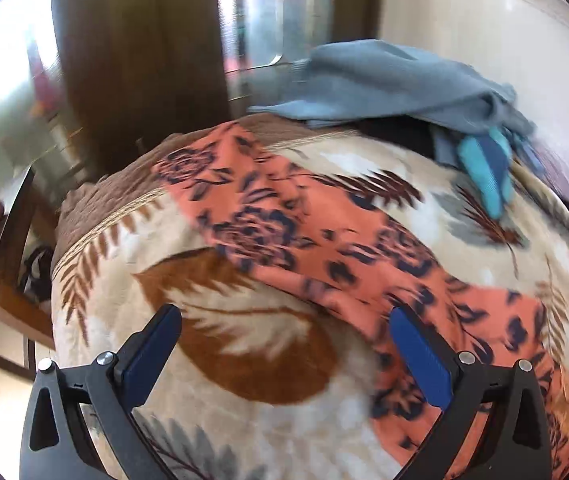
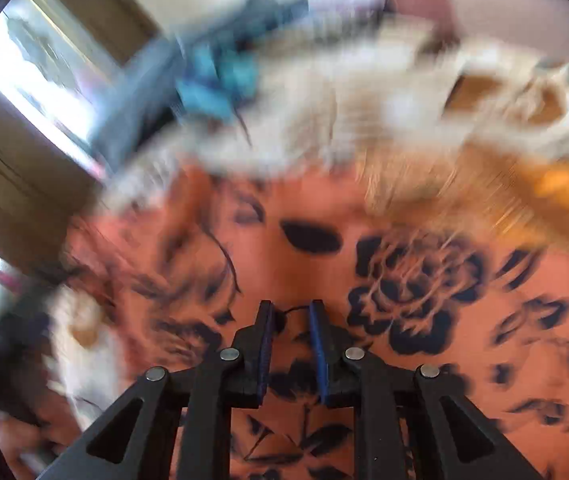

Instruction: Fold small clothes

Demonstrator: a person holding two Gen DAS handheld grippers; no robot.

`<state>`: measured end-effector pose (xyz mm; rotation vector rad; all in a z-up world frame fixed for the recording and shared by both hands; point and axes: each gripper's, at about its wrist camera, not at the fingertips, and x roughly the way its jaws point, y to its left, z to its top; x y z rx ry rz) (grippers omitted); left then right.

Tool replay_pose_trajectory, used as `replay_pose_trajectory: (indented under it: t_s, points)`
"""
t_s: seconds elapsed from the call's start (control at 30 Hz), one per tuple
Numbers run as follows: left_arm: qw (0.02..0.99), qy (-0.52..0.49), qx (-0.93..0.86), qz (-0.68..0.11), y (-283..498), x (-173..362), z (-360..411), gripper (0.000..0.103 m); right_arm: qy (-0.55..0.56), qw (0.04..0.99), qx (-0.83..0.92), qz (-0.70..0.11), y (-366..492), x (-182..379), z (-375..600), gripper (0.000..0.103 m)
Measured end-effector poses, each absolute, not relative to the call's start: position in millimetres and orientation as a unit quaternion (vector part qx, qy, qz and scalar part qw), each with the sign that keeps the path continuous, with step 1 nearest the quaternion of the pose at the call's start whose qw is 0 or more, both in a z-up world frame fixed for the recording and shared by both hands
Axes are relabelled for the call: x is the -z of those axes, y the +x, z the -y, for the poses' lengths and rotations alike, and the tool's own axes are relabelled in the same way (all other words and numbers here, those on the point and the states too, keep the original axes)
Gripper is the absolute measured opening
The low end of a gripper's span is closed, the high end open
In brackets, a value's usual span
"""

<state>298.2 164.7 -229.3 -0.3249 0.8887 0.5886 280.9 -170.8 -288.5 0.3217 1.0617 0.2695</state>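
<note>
Garment [image 1: 348,248], orange floral, spread on blanket [image 1: 244,360]: left gripper [image 1: 284,352] wide open, empty; right gripper [image 2: 290,340] nearly closed, grip unclear; pile [image 1: 404,88] at one o'clock; next, pinch an edge.

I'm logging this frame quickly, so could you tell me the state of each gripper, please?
Left gripper: open, holding nothing, above the blanket.
Right gripper: nearly closed over the orange floral garment; grip cannot be told.

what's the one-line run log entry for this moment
stage: fold start | left hand-held gripper: open above blanket | right hand-held gripper: nearly closed over orange floral garment, grip unclear | grey clothes pile: far edge
</note>
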Motion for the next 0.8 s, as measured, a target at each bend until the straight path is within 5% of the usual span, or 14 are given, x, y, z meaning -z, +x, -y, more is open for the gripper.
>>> replay_pose_trajectory:
  t_s: [0.23, 0.43, 0.6, 0.8]
  points:
    - [0.815, -0.245, -0.329, -0.409, 278, 234, -236, 0.103, 0.132, 0.901, -0.088, -0.404, 214, 263, 207, 0.021]
    - [0.802, -0.319, -0.303, -0.403, 263, 242, -284, 0.103, 0.198, 0.885, -0.071, -0.416, 187, 286, 264, 0.023]
    - [0.787, -0.394, -0.25, -0.404, 258, 255, -311, 0.103, 0.037, 0.909, -0.005, -0.415, 183, 271, 223, 0.023]
    - [0.774, -0.442, -0.208, -0.404, 257, 260, -346, 0.103, 0.048, 0.91, -0.008, -0.411, 193, 286, 212, 0.023]
